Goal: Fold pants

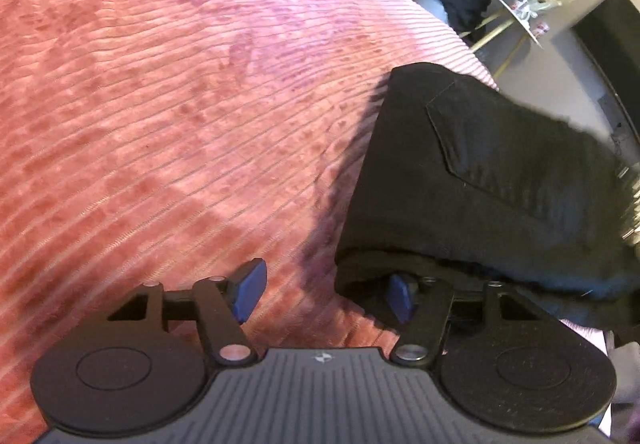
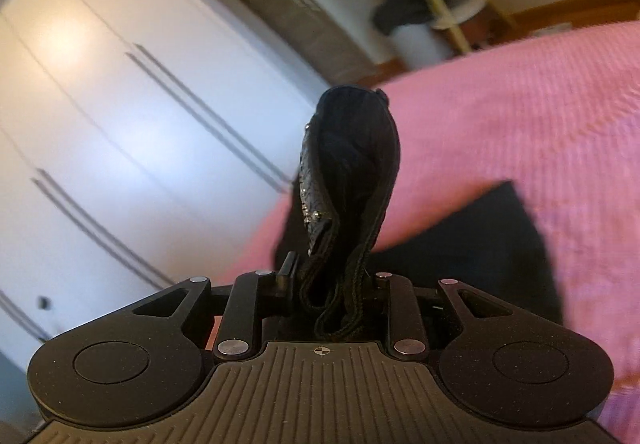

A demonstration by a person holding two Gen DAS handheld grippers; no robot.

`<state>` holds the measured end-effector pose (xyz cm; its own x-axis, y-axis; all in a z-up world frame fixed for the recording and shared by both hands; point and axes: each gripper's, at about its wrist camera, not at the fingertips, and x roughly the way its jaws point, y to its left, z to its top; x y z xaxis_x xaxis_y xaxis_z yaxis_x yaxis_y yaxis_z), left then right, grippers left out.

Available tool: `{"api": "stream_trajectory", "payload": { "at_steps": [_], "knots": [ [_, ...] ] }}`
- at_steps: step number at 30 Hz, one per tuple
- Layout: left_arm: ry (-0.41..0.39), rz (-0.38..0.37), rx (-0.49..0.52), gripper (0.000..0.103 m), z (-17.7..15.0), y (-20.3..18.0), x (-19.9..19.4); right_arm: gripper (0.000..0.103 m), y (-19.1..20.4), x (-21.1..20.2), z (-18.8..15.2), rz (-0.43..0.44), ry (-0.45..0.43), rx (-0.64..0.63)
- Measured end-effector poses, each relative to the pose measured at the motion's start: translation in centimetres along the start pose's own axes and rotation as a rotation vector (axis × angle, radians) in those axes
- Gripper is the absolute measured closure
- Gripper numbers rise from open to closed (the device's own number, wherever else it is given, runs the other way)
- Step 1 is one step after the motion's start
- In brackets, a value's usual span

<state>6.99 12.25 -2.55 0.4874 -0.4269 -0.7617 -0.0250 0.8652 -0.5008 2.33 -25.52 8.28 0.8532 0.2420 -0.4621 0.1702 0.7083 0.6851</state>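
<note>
Left gripper [image 1: 326,294]: jaws apart, blue pads [image 1: 250,292] clear of each other, only pink cover in the gap. Right-hand pad tucked just under the near edge of the black denim pants [image 1: 480,179]; left-hand pad over bare bedding, not touching cloth. No pinch on the fabric.

Pants ahead and to the right of the left gripper, lying on the pink ribbed bedspread [image 1: 180,103], back pocket seam facing up, far part blurred near the bed edge.

Right gripper [image 2: 332,284]: jaws narrow, clamped on a bunched fold of the same black pants [image 2: 352,171], stitched hem between the fingers, wad standing up straight ahead of the tips. More black cloth hanging below and to the right, over the bedspread [image 2: 540,123].

Beyond the right gripper, to the left: white wardrobe doors with long bar handles [image 2: 120,103]. Past the bed: light wooden stand [image 2: 440,3], blurred.
</note>
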Motion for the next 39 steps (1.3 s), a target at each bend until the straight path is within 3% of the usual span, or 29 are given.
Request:
{"api": "stream_trajectory", "payload": {
  "at_steps": [2,5,7,10,11,13,15,16,17,19,23,27,31,32,35,37,39],
  "knots": [
    [0.015,0.0,0.006,0.04,0.0,-0.1,0.2,0.055,-2.9,0.9,-0.9,-0.089,0.045,0.078],
    [0.013,0.006,0.049,0.04,-0.4,-0.8,-0.2,0.045,-7.0,1.5,-3.0,-0.144,0.116,0.256],
    [-0.028,0.026,0.104,0.036,-0.7,-1.7,-1.2,0.045,-8.4,0.9,-3.8,-0.094,0.1,0.312],
    [-0.094,0.069,0.154,0.025,-1.4,-2.6,-2.4,0.028,-8.9,0.9,-3.8,-0.026,0.104,0.359],
    [-0.117,0.061,0.161,0.016,-1.5,-2.7,-2.8,0.023,-9.1,1.0,-3.6,-0.013,0.109,0.363],
    [-0.183,0.026,0.165,0.01,-1.7,-3.0,-3.8,0.021,-8.8,2.3,-3.1,0.005,0.12,0.36],
    [-0.211,-0.002,0.159,0.005,-1.4,-3.2,-4.2,0.026,-8.6,4.3,-2.8,-0.003,0.123,0.337],
    [-0.216,-0.01,0.156,0.005,-1.3,-3.4,-4.1,0.039,-8.2,4.9,-2.6,-0.022,0.12,0.31],
    [-0.213,-0.008,0.154,0.005,-1.2,-3.5,-3.9,0.06,-7.7,5.6,-2.4,-0.051,0.117,0.269],
    [-0.188,0.003,0.156,0.005,-1.1,-3.7,-3.3,0.075,-6.7,5.3,-2.1,-0.101,0.092,0.144],
    [-0.201,0.021,0.189,0.005,-0.9,-4.5,-3.2,0.079,-2.3,3.9,-1.7,-0.193,-0.052,-0.128],
    [-0.218,0.06,0.256,0.005,-0.9,-5.6,-3.0,0.077,-3.5,2.8,-1.6,-0.266,-0.093,-0.116],
    [-0.098,0.072,0.289,0.005,-0.4,-6.2,-0.4,0.072,-7.2,5.1,-2.1,-0.62,0.011,-0.158],
    [-0.073,0.073,0.286,0.005,-0.3,-6.2,-0.1,0.072,-7.8,4.1,-1.8,-0.616,-0.013,-0.105],
    [-0.114,0.06,0.283,0.005,-0.4,-6.3,-0.6,0.069,-7.2,0.9,-0.8,-0.454,-0.149,-0.009],
    [-0.165,0.045,0.279,0.005,-0.2,-6.9,-1.1,0.069,-4.7,0.7,-0.2,-0.397,-0.201,-0.115],
    [-0.196,0.026,0.295,0.005,0.4,-8.0,-1.0,0.069,-1.9,2.0,-0.2,-0.345,-0.187,-0.25]
  ]
}}
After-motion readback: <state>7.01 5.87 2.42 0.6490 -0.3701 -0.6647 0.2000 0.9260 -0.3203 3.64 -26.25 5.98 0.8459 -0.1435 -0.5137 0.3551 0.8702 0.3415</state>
